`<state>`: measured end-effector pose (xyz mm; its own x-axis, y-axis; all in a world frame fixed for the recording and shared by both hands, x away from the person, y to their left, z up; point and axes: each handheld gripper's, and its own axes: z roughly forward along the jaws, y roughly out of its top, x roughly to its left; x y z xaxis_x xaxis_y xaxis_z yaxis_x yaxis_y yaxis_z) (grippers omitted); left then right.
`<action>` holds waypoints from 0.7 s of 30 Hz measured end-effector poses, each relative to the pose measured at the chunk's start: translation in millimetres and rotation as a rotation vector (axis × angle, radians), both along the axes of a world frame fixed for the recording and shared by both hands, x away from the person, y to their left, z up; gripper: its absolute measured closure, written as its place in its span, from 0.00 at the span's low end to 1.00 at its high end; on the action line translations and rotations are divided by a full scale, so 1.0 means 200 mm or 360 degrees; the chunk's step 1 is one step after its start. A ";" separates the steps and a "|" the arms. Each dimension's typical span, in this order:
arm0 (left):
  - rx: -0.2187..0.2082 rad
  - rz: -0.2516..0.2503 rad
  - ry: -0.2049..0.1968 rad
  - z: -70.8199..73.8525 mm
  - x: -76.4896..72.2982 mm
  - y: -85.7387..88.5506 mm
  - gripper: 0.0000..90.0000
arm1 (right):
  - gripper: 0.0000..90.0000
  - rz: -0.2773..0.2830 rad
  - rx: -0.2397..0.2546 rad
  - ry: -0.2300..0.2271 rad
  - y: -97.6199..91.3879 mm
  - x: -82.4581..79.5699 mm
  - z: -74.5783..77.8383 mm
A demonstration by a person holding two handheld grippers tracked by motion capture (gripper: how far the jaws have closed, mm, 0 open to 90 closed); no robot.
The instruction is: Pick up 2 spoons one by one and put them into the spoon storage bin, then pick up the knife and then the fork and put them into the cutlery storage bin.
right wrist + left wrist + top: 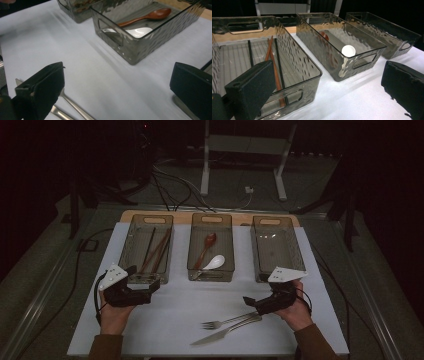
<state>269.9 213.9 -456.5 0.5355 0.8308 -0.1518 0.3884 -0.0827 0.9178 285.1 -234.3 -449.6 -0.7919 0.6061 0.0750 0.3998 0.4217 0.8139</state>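
Observation:
A metal fork (226,321) and a metal knife (223,333) lie side by side on the white mat (175,315) near the front edge. My right gripper (251,301) stands open just above their handle ends, with nothing between its fingers. In the right gripper view the right gripper (116,96) has its jaws wide apart, and a metal handle (75,107) runs under the left jaw. My left gripper (146,285) is open at the near end of the left bin (131,245). The left gripper (327,92) holds nothing in its own view.
Three clear bins stand in a row at the back of the mat. The left bin holds chopsticks (156,251). The middle bin (229,240) holds a wooden spoon (206,247) and a white spoon (215,262). The right bin (296,245) holds nothing. Cables and a stand lie beyond the table.

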 end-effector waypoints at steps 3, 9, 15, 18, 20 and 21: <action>-0.0002 -0.0007 0.0004 0.00 0.00 0.00 0.01 | 0.00 0.0019 -0.0022 0.0017 0.02 0.00 -0.02; 0.0000 -0.0006 0.0006 -0.01 0.00 -0.01 0.01 | 0.00 0.0074 -0.0065 0.0026 0.07 0.00 -0.03; -0.0004 -0.0007 0.0009 -0.01 0.00 -0.01 0.01 | 0.00 0.0129 -0.0124 0.0060 0.11 0.00 -0.05; 0.0006 -0.0012 0.0011 -0.01 0.00 -0.02 0.01 | 0.00 0.0151 -0.0176 0.0086 0.13 0.01 -0.07; 0.0005 -0.0013 0.0009 -0.01 0.00 -0.02 0.01 | 0.00 0.0178 -0.0204 0.0090 0.14 0.01 -0.08; 0.0002 -0.0012 0.0009 -0.01 0.00 -0.02 0.01 | 0.00 0.0189 -0.0216 0.0096 0.15 0.01 -0.08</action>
<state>269.9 210.5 -458.3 0.5409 0.8270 -0.1534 0.3927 -0.0870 0.9155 286.5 -204.8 -465.5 -0.8549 0.5165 0.0488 0.3873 0.5728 0.7224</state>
